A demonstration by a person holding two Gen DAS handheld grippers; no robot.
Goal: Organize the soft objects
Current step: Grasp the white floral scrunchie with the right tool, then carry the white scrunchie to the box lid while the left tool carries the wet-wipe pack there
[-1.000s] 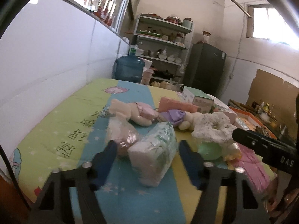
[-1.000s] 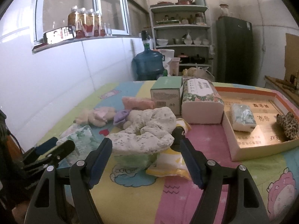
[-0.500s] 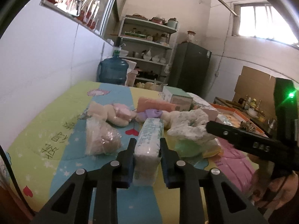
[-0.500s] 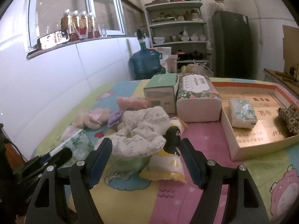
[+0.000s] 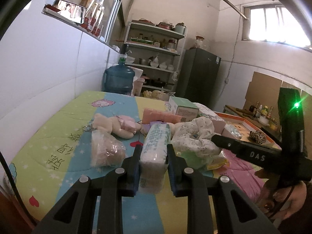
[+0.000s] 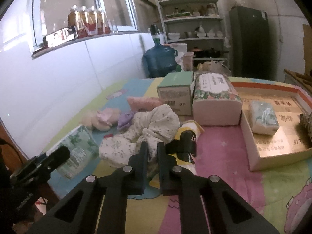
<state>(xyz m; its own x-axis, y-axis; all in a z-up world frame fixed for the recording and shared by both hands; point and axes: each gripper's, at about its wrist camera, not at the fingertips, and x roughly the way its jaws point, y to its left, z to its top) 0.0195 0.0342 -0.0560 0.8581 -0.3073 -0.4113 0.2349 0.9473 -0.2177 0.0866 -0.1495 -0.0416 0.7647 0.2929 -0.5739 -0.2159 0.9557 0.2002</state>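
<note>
My left gripper (image 5: 153, 150) is shut on a green-and-white tissue pack (image 5: 155, 144), squeezing it just above the colourful bedspread (image 5: 64, 136). The same pack (image 6: 81, 144) shows at the lower left of the right wrist view. My right gripper (image 6: 152, 146) is closing its jaws on a fold of the white floral cloth (image 6: 156, 122), which is pinched between its fingers. That cloth (image 5: 197, 134) lies bunched in the middle of the spread. A second tissue pack (image 6: 263, 119) and a leopard-print item (image 6: 307, 122) lie in the orange-rimmed tray (image 6: 273, 89).
A plush toy (image 5: 117, 124), a bagged soft item (image 5: 105, 150), a pink pack (image 5: 159, 116) and a penguin pouch (image 6: 185, 142) lie around the cloth. A green box (image 6: 175, 95) and a large tissue pack (image 6: 214, 101) stand behind. The white wall runs along the left.
The left gripper went from open around the tissue pack to shut on it. The right gripper stood open around the floral cloth and has now shut on it.
</note>
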